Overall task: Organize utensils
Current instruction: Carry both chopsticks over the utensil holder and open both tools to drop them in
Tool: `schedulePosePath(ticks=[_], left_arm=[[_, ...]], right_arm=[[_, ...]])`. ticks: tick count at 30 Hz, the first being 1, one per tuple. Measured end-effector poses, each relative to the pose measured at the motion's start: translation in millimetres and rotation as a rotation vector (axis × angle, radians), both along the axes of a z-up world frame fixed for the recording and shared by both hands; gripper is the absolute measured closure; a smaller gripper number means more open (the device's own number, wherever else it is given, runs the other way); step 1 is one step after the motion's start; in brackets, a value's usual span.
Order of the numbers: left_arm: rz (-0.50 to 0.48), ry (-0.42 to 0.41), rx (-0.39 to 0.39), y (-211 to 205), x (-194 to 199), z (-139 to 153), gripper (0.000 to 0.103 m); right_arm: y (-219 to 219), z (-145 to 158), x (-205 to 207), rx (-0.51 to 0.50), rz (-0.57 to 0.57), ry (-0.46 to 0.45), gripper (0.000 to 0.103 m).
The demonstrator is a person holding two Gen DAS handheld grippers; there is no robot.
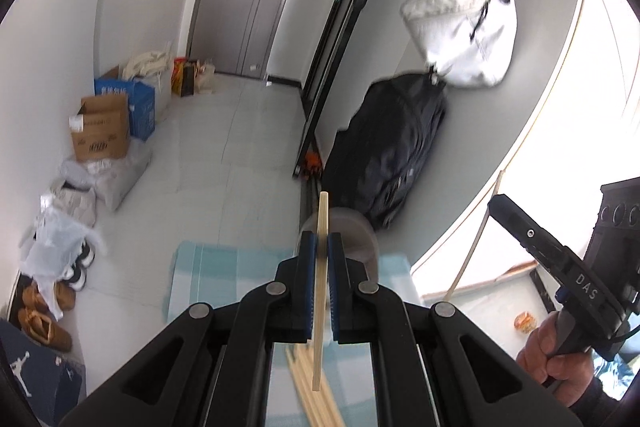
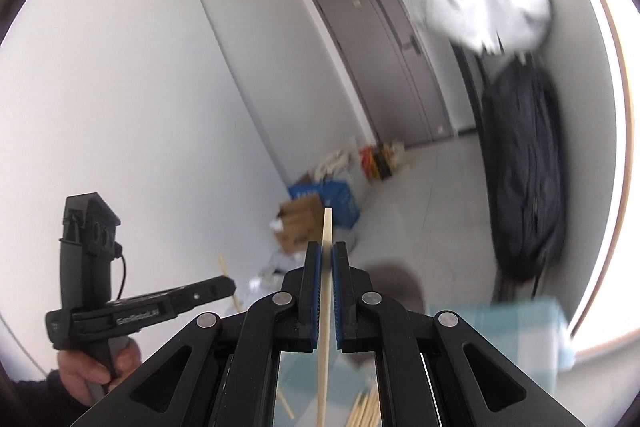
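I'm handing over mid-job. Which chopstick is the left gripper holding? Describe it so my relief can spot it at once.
Start at the light blue checked cloth at the bottom of the left wrist view. Above it, the left gripper is shut on one pale wooden chopstick. It stands upright between the blue pads, while the loose chopsticks lie flat on the cloth.
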State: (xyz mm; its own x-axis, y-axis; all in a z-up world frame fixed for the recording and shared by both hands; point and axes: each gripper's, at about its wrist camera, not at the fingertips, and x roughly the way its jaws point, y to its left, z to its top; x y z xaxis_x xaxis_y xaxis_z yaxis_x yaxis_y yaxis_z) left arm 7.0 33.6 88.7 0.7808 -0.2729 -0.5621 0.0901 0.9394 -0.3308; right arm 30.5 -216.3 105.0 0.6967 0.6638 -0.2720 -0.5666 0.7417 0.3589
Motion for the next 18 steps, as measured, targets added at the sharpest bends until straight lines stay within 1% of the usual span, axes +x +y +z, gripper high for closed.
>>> schedulePosePath(ticks=[3,5,8,11,13,16,18], left_arm=[[0.014,-0.041,-0.006,0.0,16.6,18.1,0.101],[0.022,-0.058,-0.016,0.7,25.5,24.4,0.101],[0.041,-0.086,-0.024,2.2,43.0,33.4,0.101],[0.054,-0.111,-0.043,4.6,58.3,33.8,0.101],[0.073,-0.124,-0.033,5.0,65.7,29.8,0.101],[0.086,-0.121,-0.05,6.9,76.9,16.1,0.101],[0.09,-0.105,-0.055,8.9,84.0,3.1,0.101]], right_arm=[[6.4,20.2,24.0,-0.011,-0.014,-0.05,0.098],[11.4,28.2,37.1,-0.018,-0.033,-0.074,0.098],[17.8,31.9,57.6,-0.018,-0.061,-0.097,0.098],[24.5,27.2,74.5,-0.019,-0.075,-0.109,0.098],[29.3,18.9,86.4,-0.021,-0.081,-0.105,0.098],[36.3,5.1,96.0,-0.035,-0.089,-0.098,0.098],[39.8,-6.5,102.9,-0.049,-0.092,-0.098,0.098]])
